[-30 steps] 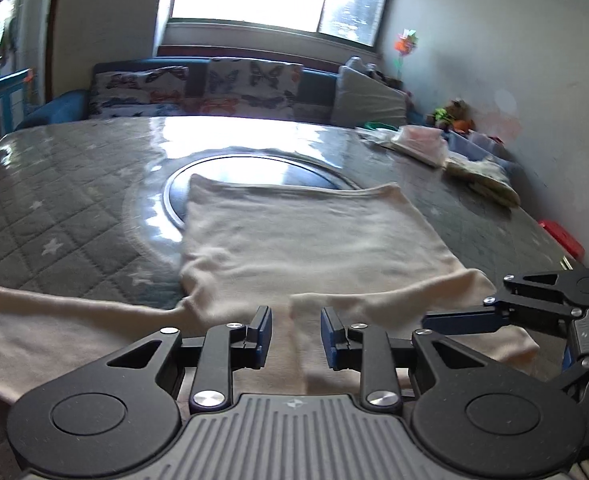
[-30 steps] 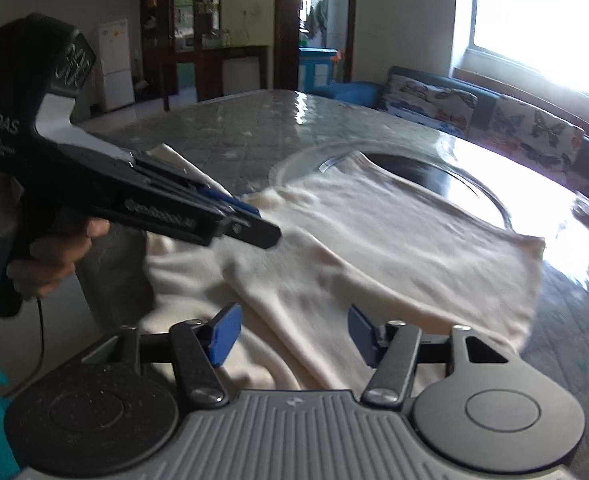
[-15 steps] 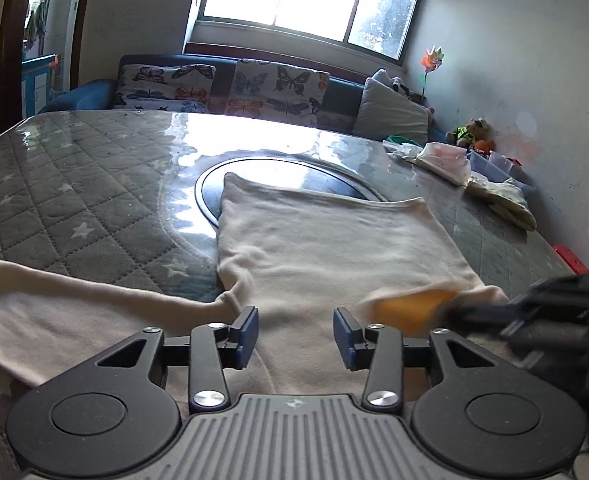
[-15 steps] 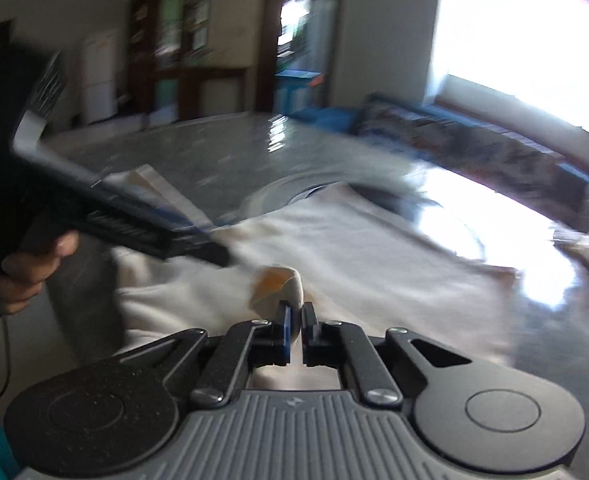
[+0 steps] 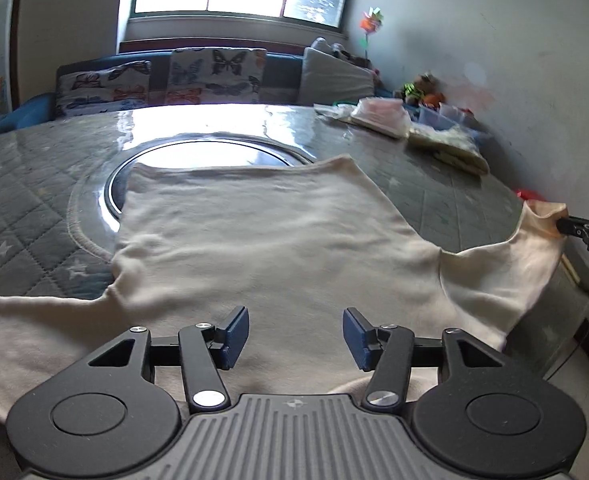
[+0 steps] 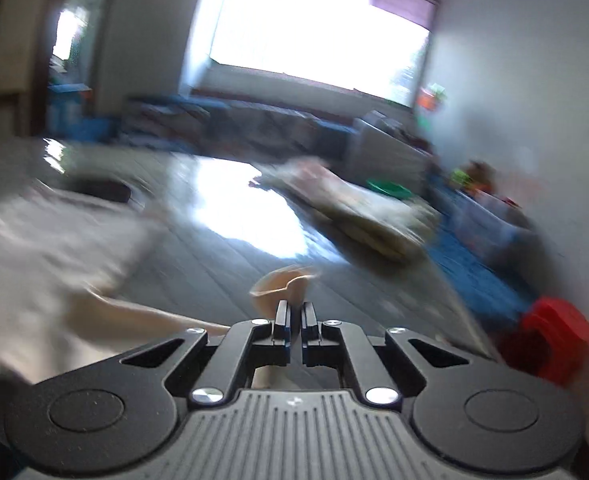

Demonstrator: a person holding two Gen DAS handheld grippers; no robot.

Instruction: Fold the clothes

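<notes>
A cream long-sleeved top (image 5: 254, 240) lies flat on the quilted grey table (image 5: 34, 200), hem toward the window, its left sleeve (image 5: 34, 320) spread out to the left. My left gripper (image 5: 295, 334) is open and empty, hovering over the near edge of the top. My right gripper (image 6: 295, 312) is shut on the cuff of the right sleeve (image 6: 282, 286); in the left wrist view it (image 5: 564, 227) holds that sleeve (image 5: 506, 268) stretched out to the right, off the table edge. The right wrist view is motion-blurred.
A round glass inset (image 5: 206, 156) sits in the table under the top's hem. Folded clothes and bags (image 5: 378, 114) lie at the far right of the table. A sofa with butterfly cushions (image 5: 214, 76) stands behind. A red object (image 6: 550, 344) lies beyond the table's right side.
My right gripper closed on the right sleeve's cuff and pulled it out to the right. My left gripper opened wider and stayed over the near edge.
</notes>
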